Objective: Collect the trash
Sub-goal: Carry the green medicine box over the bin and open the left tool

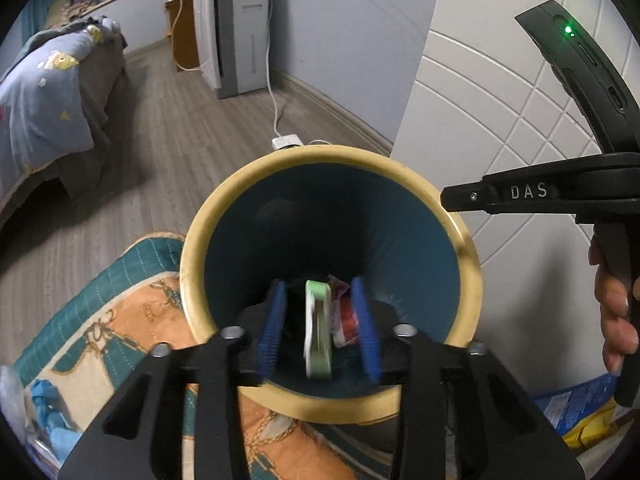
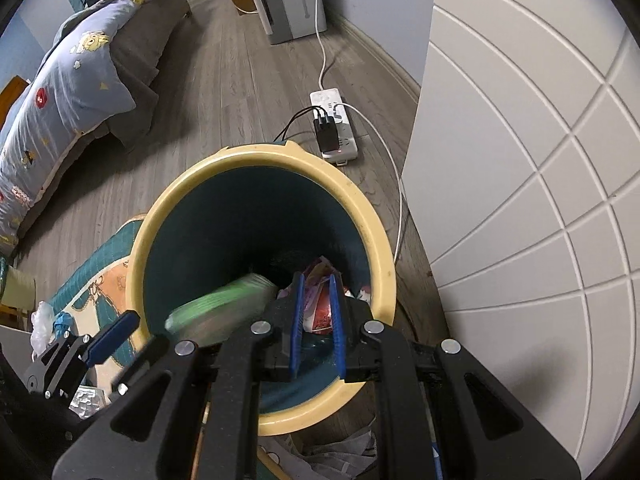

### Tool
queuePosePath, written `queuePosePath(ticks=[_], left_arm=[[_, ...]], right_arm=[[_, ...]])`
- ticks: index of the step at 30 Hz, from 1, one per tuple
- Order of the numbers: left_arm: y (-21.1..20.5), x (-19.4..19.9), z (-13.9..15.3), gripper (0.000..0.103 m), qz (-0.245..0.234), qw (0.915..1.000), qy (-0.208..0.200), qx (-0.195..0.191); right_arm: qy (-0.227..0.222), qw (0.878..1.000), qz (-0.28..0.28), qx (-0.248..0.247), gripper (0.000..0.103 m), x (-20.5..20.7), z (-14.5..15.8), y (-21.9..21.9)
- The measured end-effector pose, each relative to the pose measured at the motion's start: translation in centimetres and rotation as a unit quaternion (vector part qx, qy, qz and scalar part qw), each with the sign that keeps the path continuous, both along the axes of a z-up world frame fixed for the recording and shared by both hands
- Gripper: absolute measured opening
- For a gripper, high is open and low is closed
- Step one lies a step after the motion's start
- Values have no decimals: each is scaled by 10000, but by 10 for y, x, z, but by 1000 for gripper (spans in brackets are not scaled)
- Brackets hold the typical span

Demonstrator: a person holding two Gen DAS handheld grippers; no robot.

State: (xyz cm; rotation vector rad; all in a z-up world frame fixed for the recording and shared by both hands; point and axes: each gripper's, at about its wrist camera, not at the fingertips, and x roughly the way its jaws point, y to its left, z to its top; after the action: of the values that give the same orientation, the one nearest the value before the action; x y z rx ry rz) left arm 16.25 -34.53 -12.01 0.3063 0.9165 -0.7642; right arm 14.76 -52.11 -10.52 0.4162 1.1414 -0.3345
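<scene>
A round bin with a yellow rim (image 1: 248,184) and dark teal inside stands on the floor; it also shows in the right wrist view (image 2: 360,196). My left gripper (image 1: 320,328) is open over its mouth. A green-and-white packet (image 1: 318,332) is between the blue pads, blurred and not touching either; in the right wrist view it is a green blur (image 2: 224,304) inside the bin. My right gripper (image 2: 318,320) hangs over the bin, jaws narrowly apart with nothing gripped; red and pink wrappers (image 2: 320,312) lie in the bin behind it.
A patterned teal and orange rug (image 1: 120,320) lies left of the bin, with a blue rag and plastic (image 1: 44,408) on it. A white cabinet (image 2: 540,200) is at the right. A power strip (image 2: 336,128) with cables lies behind the bin. A bed (image 2: 72,80) is far left. Crumpled paper (image 2: 340,452) lies by the bin.
</scene>
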Motion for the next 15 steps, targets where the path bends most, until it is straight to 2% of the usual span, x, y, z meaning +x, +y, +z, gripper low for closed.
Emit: queuePosePath(ticks=[2,4,5,7,8,10,12,15], left_arm=[[1,0,1,52,16,10000,-67,35],[5,0,3,66,76,9998,-132,95],[9,-1,6,79,136,9997,-177,86],[19,0,12,89,267,9993,-255,30],[26,0,16,94,413,9986,-317,31],[40,0,23,95,625,9973,-394,46],[57,-1,31,95,795,9959,-424,15],[89,-5,46,97,1093,9926,-521,0]], right_arm=[[33,10000,39,13,17,1,-2,2],[49,9999,101,-11,39,2,-2,6],[35,9999,132,-20,45,3,-1,7],[-21,9998,199,-80,66,4,3,12],[-63,9997,222,-128,71,5,6,14],[-179,9993,277,-173,91,5,13,19],[-296,9988,339,-198,97,6,19,26],[-352,9978,506,-264,97,9,27,40]])
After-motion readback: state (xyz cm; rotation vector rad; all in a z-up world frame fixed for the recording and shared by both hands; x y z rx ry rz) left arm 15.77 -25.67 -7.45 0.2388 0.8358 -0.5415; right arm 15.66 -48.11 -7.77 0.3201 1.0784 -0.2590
